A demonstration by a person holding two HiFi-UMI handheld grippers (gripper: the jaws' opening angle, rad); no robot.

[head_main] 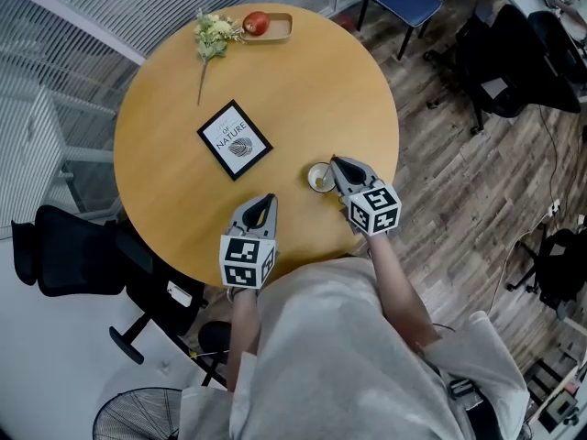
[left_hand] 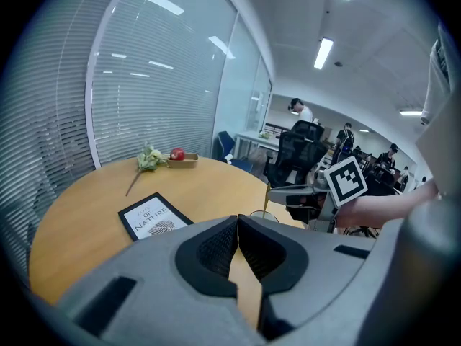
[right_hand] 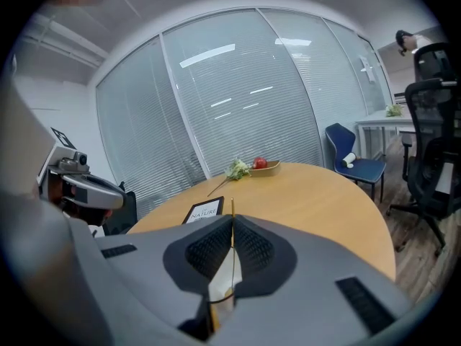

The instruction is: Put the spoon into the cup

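Above our table (head_main: 174, 168), right gripper (head_main: 337, 163) tight on the spoon (left_hand: 266, 197), its tip in the cup (head_main: 310, 174); left gripper (head_main: 270, 198) pressed together, empty.

Table (head_main: 174, 90), seen from above. Far edge: tray (head_main: 278, 31) holding an apple (head_main: 256, 23), flowers (head_main: 213, 35) just left of it. Centre: frame (head_main: 235, 139). Near right: cup (head_main: 319, 178), with the spoon (left_hand: 266, 197) upright over it, between the right gripper's (head_main: 336, 162) jaws. The left gripper (head_main: 269, 197) lies nearer, left of the cup.

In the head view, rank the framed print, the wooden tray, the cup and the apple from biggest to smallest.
1. framed print
2. wooden tray
3. cup and apple, which look about alike
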